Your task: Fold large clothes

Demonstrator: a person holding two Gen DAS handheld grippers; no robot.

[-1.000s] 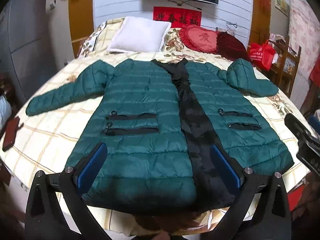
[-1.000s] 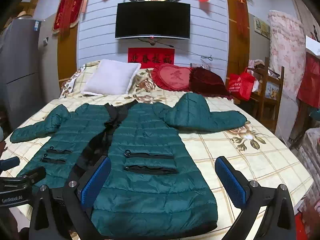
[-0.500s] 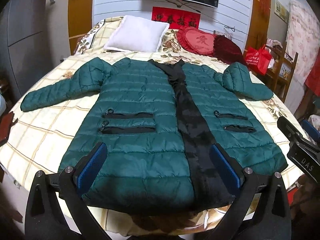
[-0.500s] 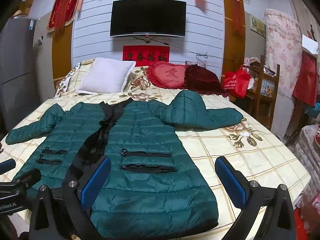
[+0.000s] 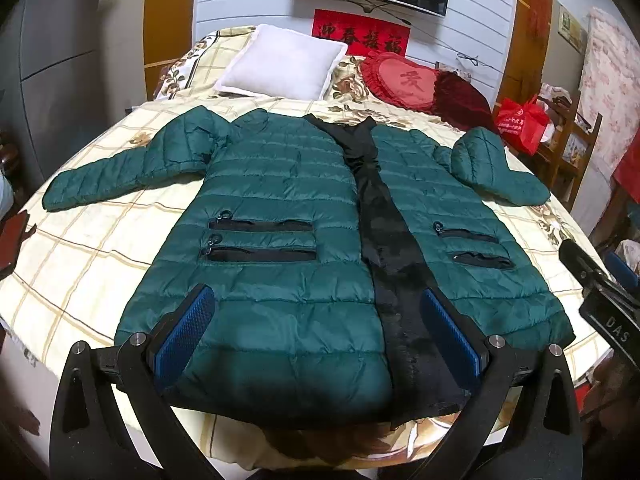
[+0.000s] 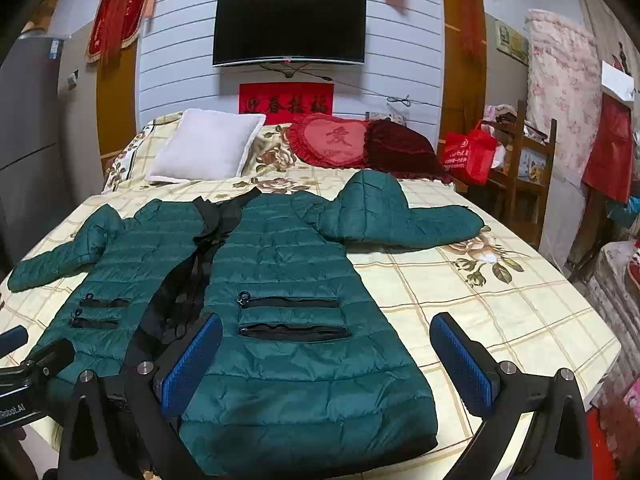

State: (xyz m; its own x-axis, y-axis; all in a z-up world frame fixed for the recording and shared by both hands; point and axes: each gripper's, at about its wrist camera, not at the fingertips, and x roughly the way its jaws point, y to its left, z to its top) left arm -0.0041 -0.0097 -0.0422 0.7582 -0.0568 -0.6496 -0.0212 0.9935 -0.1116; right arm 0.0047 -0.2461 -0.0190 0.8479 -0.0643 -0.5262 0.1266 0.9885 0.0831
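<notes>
On the bed (image 5: pixel 80 264), spread flat and front-up: green down coat (image 5: pixel 280 280), sleeves out, nothing folded yet. Approach step, by the look of it. Left gripper (image 5: pixel 316 336) and right gripper (image 6: pixel 328 364) above the hem, jaws wide apart, empty. Next: lower, pinch hem or sleeve.

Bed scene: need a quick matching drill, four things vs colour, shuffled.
Things:
1. coat
2. square pillow
3. heart cushion
4. TV

Colours:
A. black
B. red
C. dark green
D. white

Pairs: 1-C, 2-D, 3-B, 4-A
</notes>
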